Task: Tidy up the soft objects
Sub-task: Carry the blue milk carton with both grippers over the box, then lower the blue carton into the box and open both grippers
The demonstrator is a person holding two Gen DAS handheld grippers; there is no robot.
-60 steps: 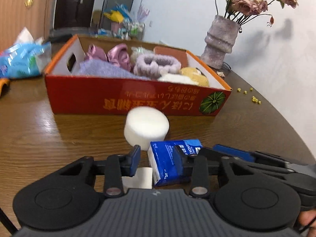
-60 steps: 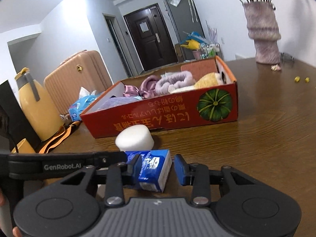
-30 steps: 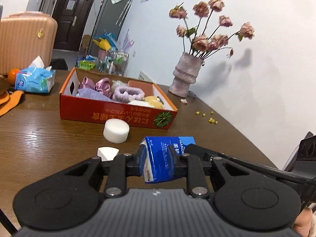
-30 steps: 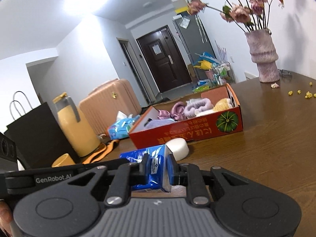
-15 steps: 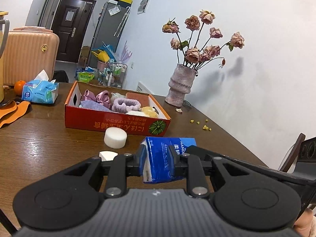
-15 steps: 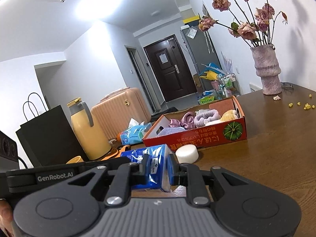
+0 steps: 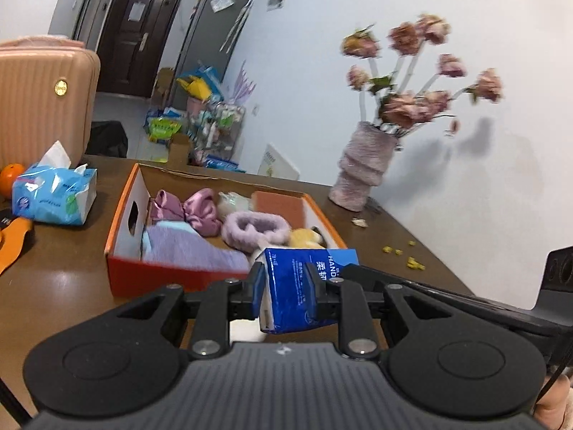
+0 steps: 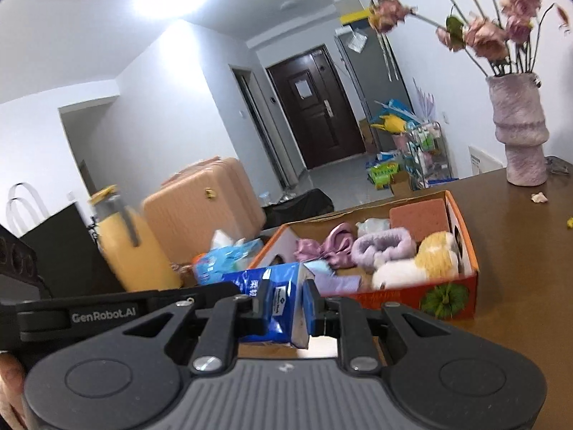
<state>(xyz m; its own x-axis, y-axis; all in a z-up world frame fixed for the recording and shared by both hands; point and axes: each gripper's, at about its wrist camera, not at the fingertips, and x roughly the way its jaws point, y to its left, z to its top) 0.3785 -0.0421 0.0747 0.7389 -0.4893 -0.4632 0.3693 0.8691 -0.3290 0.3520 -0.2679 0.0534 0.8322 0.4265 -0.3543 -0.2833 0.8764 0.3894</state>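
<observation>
Both grippers are shut on one blue tissue pack, one at each end. My left gripper [image 7: 286,286] pinches the tissue pack [image 7: 297,286]; my right gripper [image 8: 284,302] pinches its other end [image 8: 275,301]. The pack hangs in the air just in front of the red cardboard box [image 7: 154,272], near its front wall. The box [image 8: 451,299] holds a purple towel [image 7: 189,247], pink bows [image 7: 197,211], a purple headband [image 7: 254,227] and a yellow and white plush [image 8: 426,258]. A white sponge piece [image 7: 245,329] shows below the left fingers.
A blue tissue bag [image 7: 53,193] and an orange [image 7: 10,175] lie at the table's left. A vase of dried roses [image 7: 361,168] stands at the back right. A yellow jug [image 8: 132,247] and a black bag stand left in the right wrist view. Yellow crumbs [image 7: 401,254] dot the table.
Both grippers closed on the tissue pack, lifted it off the table, and have now carried it forward to the box's front wall. The round white sponge has dropped out of sight.
</observation>
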